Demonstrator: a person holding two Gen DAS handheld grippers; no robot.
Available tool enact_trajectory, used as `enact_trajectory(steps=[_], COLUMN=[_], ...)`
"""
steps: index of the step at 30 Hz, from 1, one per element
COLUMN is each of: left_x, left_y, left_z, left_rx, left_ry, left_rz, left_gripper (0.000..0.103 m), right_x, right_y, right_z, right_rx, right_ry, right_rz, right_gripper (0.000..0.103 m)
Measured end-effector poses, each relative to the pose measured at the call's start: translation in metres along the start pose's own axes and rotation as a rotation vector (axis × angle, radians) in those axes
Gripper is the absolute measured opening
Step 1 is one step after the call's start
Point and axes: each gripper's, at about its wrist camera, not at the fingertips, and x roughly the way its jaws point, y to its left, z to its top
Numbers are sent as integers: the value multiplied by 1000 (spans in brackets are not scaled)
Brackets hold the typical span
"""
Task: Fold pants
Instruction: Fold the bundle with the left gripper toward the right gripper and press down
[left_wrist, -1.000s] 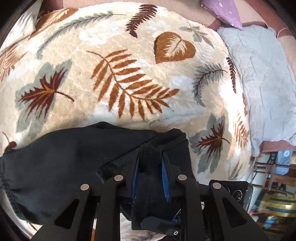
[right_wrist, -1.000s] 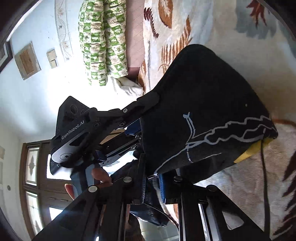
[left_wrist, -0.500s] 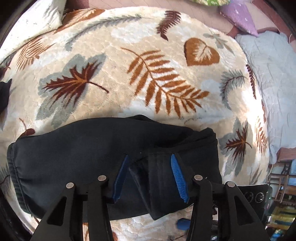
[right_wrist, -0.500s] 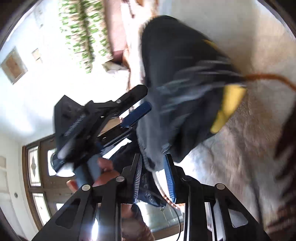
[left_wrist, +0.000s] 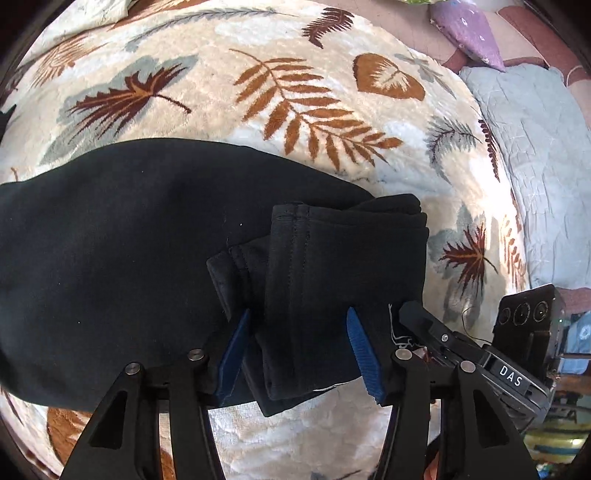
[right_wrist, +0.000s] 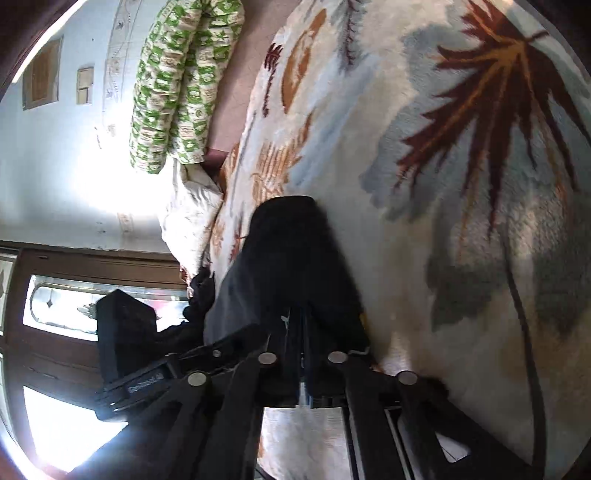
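Observation:
Black pants (left_wrist: 129, 240) lie folded on the leaf-patterned blanket (left_wrist: 295, 92), with the doubled leg end (left_wrist: 343, 258) laid on top at the right. My left gripper (left_wrist: 300, 350) points down over that leg end. Its jaws are opening, and the cloth lies loose between the blue pads (left_wrist: 364, 354). The right gripper (left_wrist: 410, 314) shows at the pants' right edge. In the right wrist view my right gripper (right_wrist: 302, 332) is shut, its fingers together at the near edge of the pants (right_wrist: 291, 258). Whether any cloth is pinched there I cannot tell.
A grey quilt (left_wrist: 535, 147) and a purple pillow (left_wrist: 469, 26) lie at the right of the bed. A green patterned roll of bedding (right_wrist: 177, 81) and a white pillow (right_wrist: 192, 214) sit at the far end, by a wall and a glazed door (right_wrist: 55, 314).
My left gripper let go of the leg end, spread its pads and sank toward the pants. My right gripper opened off the raised cloth, then shut; the pants now lie flat.

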Motion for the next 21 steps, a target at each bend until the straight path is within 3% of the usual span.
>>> enact_trajectory(steps=[2, 6, 7, 10, 12, 13, 15, 21], left_x=[-3, -32, -43, -86, -115, -129, -151, -172], left_y=[-5, 18, 32, 85, 124, 144, 184, 260], left_z=[-4, -11, -13, -23, -30, -33, -38, -40], left_rx=[28, -52, -87, -183, -237, -267, -326, -417], left_ry=[-21, -36, -52, -126, -169, -188, -214, -177], left_rz=[22, -58, -85, -100, -76, -54, -9, 18], left_gripper=[53, 50, 50, 50, 58, 62, 80, 80], right_x=[2, -10, -17, -27, -19, -11, 13, 104], right_y=[2, 24, 32, 67, 93, 107, 135, 201], right_z=[-1, -2, -2, -7, -18, -26, -47, -144], right_rx=[-38, -78, -98, -201, -294, -348, -463, -861], right_ry=[-4, 0, -16, -31, -3, 23, 84, 242], right_rz=[-16, -2, 5, 4, -15, -25, -46, -177], right_gripper=[0, 20, 28, 35, 44, 50, 51, 67])
